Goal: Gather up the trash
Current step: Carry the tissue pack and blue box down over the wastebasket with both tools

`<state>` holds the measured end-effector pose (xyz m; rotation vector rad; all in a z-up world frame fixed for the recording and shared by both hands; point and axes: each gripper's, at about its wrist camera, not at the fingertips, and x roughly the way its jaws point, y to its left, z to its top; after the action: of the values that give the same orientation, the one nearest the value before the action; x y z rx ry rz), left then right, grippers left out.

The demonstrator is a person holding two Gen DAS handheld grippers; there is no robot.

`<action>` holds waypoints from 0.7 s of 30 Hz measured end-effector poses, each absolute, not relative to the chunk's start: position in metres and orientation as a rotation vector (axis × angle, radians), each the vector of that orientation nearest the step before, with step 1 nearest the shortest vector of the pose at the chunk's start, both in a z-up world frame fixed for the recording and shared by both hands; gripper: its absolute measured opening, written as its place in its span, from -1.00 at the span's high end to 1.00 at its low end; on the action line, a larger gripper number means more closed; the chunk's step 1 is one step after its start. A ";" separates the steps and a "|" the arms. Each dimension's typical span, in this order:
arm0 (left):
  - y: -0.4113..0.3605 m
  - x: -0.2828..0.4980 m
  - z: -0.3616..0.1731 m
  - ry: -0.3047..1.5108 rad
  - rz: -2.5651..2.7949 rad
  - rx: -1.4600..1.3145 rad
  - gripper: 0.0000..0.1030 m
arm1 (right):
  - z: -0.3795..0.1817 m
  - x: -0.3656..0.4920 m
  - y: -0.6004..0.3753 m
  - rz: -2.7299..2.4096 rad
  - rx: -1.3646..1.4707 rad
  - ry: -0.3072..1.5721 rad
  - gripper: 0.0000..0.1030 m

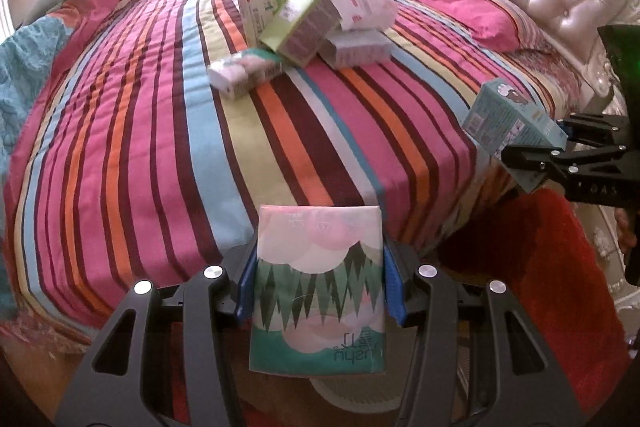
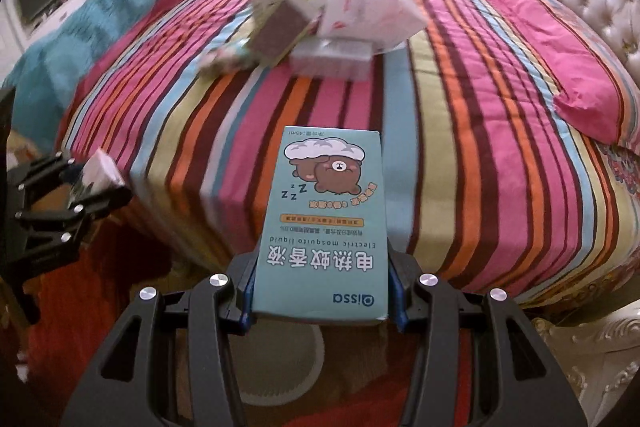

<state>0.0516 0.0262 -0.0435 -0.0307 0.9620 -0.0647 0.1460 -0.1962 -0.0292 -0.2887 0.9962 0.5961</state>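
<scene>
1. My left tool (image 1: 320, 279) is clenched on a tissue pack (image 1: 318, 287), held past the bed's (image 1: 140, 131) near edge.
2. My right tool (image 2: 320, 287) grips a teal mosquito-liquid box (image 2: 328, 223) at that same edge.
3. More boxes (image 1: 300, 23) lie piled mid-bed.

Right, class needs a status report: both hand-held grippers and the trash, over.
Left hand-held gripper shut on tissue pack. Right hand-held gripper shut on mosquito liquid box. Box pile on striped bedspread. Nothing blocking.

Left tool (image 1: 320, 285) and right tool (image 2: 322, 291), angled downward, apparently both clamped.
</scene>
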 end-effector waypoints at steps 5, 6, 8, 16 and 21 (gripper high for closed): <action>0.014 0.031 -0.055 0.997 -0.087 0.000 0.04 | -0.030 0.115 -0.191 0.642 -0.314 0.995 0.09; 0.012 0.026 -0.057 1.003 -0.092 0.003 0.03 | -0.031 0.109 -0.191 0.648 -0.319 0.994 0.09; 0.007 0.018 -0.061 1.014 -0.101 0.008 0.03 | -0.032 0.096 -0.189 0.662 -0.335 0.992 0.09; -0.008 0.000 -0.090 1.103 -0.139 0.018 0.03 | -0.059 0.075 -0.187 0.709 -0.335 1.094 0.09; -0.014 0.004 -0.099 1.138 -0.163 0.034 0.03 | -0.085 0.074 -0.184 0.705 -0.327 1.171 0.09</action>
<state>0.0036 -0.0137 -0.0994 0.0345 1.1382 -0.1632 0.0743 -0.1842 -0.0853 -0.3273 1.1712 0.7046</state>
